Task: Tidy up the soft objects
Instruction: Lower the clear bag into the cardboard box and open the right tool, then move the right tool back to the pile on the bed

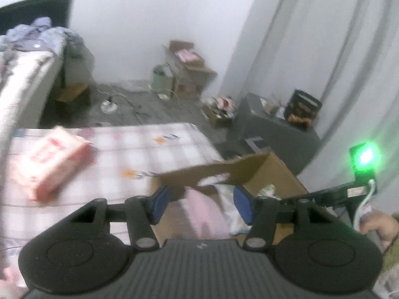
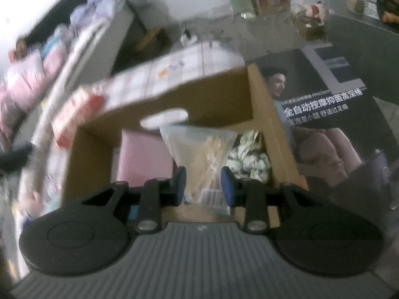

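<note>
- Left gripper (image 1: 202, 203): jaws parted, nothing between the blue pads (image 1: 243, 204); it hung above the near rim of the cardboard box (image 1: 271, 172).
- Right gripper (image 2: 203, 184): jaws partly closed, clear plastic bag (image 2: 199, 144) sitting in the gap between the pads. Blur made pad contact unreadable, so I could not tell if it was gripping or just straddling the bag.
- Right edge of the left view: a person's hand (image 1: 381, 224) on the other gripper's handle, green light (image 1: 365, 157) glowing above it.
- Box contents, right view: pink soft item (image 2: 144, 157) at the left wall, the bag in the middle, green-and-white patterned cloth (image 2: 249, 159) against the right wall. Bag held pale stick-like pieces; exact contents unclear.
- Box stood open, one flap raised on its far side, against the near right edge of the checked mattress (image 1: 139, 144).
- Pink-and-white pack (image 1: 49, 162) lay on the mattress near its left edge, well apart from the box.
- Printed dark carton (image 2: 331, 114) lay just beside the box's right wall.
- Beyond: grey floor (image 1: 149, 104) with cables and clutter, a brown carton (image 1: 189, 69) at the far wall, a dark low cabinet (image 1: 279, 129) by the grey curtain (image 1: 324, 49).
</note>
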{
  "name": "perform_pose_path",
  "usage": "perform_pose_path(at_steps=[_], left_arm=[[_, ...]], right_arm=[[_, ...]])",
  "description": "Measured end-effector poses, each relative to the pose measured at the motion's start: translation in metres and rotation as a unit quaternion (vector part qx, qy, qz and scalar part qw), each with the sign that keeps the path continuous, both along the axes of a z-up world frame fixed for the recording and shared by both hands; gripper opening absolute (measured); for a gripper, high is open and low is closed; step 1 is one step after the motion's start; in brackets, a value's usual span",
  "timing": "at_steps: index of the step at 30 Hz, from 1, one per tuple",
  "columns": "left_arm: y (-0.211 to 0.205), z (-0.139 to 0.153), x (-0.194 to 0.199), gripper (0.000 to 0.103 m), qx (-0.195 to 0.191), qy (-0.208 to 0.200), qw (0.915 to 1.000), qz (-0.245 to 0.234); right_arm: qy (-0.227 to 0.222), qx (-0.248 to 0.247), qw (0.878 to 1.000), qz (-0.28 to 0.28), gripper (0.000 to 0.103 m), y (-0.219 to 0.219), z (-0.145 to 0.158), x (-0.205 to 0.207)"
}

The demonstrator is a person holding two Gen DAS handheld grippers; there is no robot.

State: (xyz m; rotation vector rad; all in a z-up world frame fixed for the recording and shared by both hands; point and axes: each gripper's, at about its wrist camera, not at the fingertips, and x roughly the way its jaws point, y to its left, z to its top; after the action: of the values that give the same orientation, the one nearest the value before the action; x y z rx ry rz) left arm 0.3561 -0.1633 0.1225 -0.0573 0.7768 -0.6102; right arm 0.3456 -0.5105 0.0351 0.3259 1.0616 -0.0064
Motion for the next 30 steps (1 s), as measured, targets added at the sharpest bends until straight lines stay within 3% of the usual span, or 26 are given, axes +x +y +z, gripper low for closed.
perform_pose_path(at_steps=[3, 5, 7, 10, 12, 14, 18, 22, 24, 28, 30], left_arm=[[0.040, 0.005, -0.006, 0.060, 0.000, -0.005, 0.9998, 0.020], [0.064, 0.005, -0.011, 0.061, 0.002, -0.002, 0.9995, 0.032], [0.084, 0.002, -0.015, 0.061, 0.002, 0.002, 0.9991, 0.043], [0.108, -0.006, -0.021, 0.061, 0.000, 0.009, 0.9981, 0.060], [0.122, -0.012, -0.025, 0.061, -0.005, 0.014, 0.9974, 0.071], [0.133, -0.018, -0.027, 0.061, -0.010, 0.018, 0.9966, 0.080], [0.143, -0.026, -0.029, 0.061, -0.022, 0.022, 0.9952, 0.093], [0.145, -0.033, -0.028, 0.061, -0.028, 0.030, 0.9943, 0.098], [0.144, -0.038, -0.029, 0.061, -0.031, 0.036, 0.9942, 0.097], [0.145, -0.043, -0.032, 0.061, -0.029, 0.041, 0.9942, 0.095], [0.146, -0.044, -0.033, 0.062, -0.027, 0.041, 0.9944, 0.094]], right_arm=[[0.027, -0.066, 0.996, 0.059, 0.030, 0.017, -0.007, 0.012], [0.039, -0.130, 0.983, 0.122, 0.030, 0.032, -0.011, 0.016], [0.051, -0.195, 0.962, 0.186, 0.031, 0.046, -0.016, 0.017], [0.068, -0.295, 0.912, 0.276, 0.033, 0.065, -0.028, 0.014], [0.070, -0.323, 0.893, 0.307, 0.033, 0.071, -0.030, 0.015], [0.062, -0.318, 0.892, 0.315, 0.033, 0.075, -0.026, 0.020], [0.004, -0.268, 0.908, 0.323, 0.033, 0.086, -0.006, 0.029], [-0.014, -0.262, 0.913, 0.312, 0.033, 0.097, -0.015, 0.048], [-0.001, -0.265, 0.909, 0.322, 0.031, 0.102, -0.030, 0.056], [0.035, -0.326, 0.880, 0.344, 0.033, 0.106, -0.061, 0.060], [0.033, -0.315, 0.885, 0.342, 0.032, 0.104, -0.055, 0.062]])
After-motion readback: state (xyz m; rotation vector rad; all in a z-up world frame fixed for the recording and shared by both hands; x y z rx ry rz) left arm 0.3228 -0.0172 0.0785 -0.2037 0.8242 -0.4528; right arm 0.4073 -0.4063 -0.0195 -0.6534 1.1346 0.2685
